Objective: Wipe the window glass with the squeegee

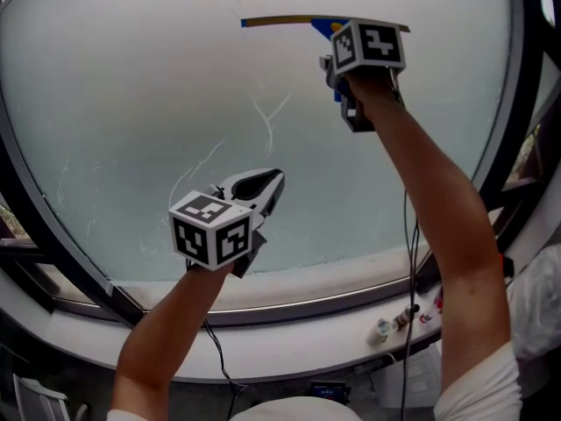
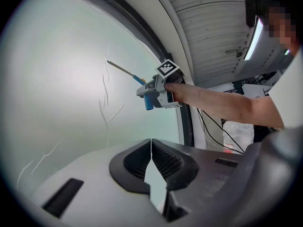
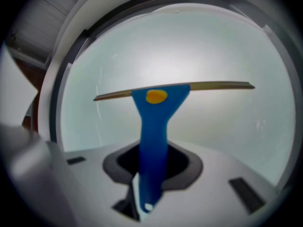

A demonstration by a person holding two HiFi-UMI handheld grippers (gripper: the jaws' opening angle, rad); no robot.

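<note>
Squeegee (image 3: 156, 112) sits clamped in jaws of my right gripper (image 3: 151, 167), blade at the window glass (image 1: 131, 103). Left gripper (image 2: 151, 145): jaws closed, empty.

White sill (image 1: 298, 340), dark frame (image 2: 187, 126), ribbed ceiling (image 2: 213, 27)

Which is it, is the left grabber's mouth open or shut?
Shut. In its own view, the left gripper has its jaws touching at the tips, nothing between them, only window glass beyond.

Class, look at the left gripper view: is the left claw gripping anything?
No, the left claw holds nothing: its jaws meet tip to tip, with only the window glass beyond them.
</note>
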